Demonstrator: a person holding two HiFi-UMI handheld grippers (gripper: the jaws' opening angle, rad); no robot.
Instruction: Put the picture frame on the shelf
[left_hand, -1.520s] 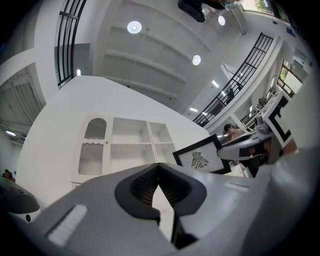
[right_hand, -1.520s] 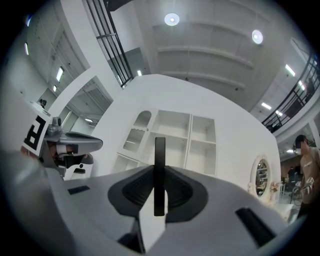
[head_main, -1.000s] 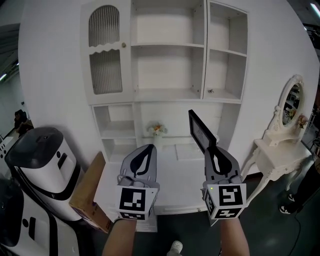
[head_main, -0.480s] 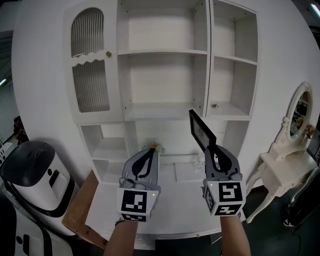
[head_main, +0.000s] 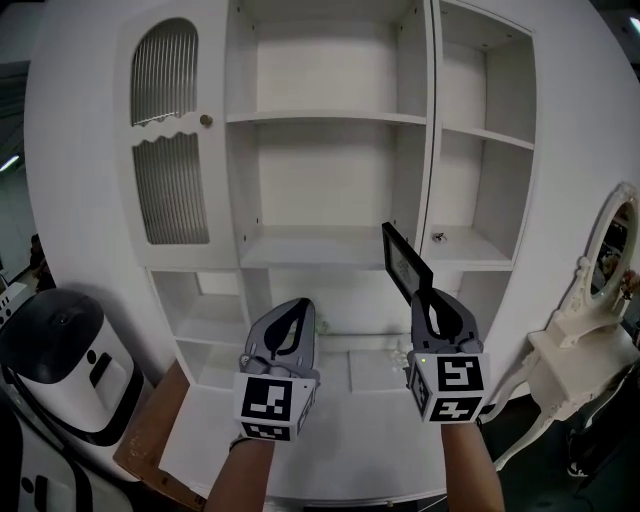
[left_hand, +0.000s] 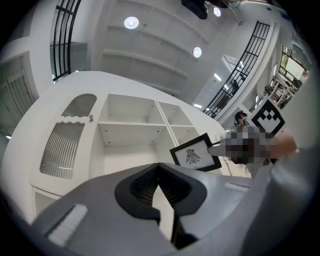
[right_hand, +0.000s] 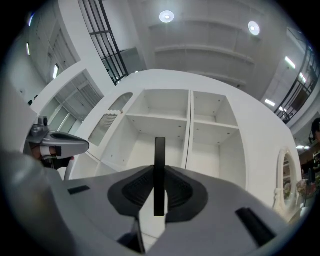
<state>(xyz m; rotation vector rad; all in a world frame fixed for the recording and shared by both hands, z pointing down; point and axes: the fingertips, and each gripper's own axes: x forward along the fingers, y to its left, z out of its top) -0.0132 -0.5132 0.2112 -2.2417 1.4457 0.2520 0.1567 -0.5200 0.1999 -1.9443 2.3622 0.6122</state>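
A black picture frame (head_main: 404, 262) with a white print stands upright and edge-on in my right gripper (head_main: 432, 305), whose jaws are shut on its lower edge. In the right gripper view the picture frame (right_hand: 159, 172) shows as a thin black bar between the pads. From the left gripper view the picture frame (left_hand: 195, 154) shows its face, held up in front of the white shelf unit (head_main: 330, 235). My left gripper (head_main: 289, 322) is shut with nothing in it, level with the right one and to its left. The shelf unit's open compartments are bare.
A ribbed-glass cabinet door (head_main: 166, 160) closes the unit's upper left. A white counter (head_main: 330, 440) lies below the grippers. A white and black machine (head_main: 60, 370) and a cardboard box (head_main: 150, 440) stand at the left, a white dressing table with mirror (head_main: 600, 300) at the right.
The view has risen and drawn closer to the shelf unit, so the upper compartments now fill the frame. Both grippers keep their places and the frame stays held.
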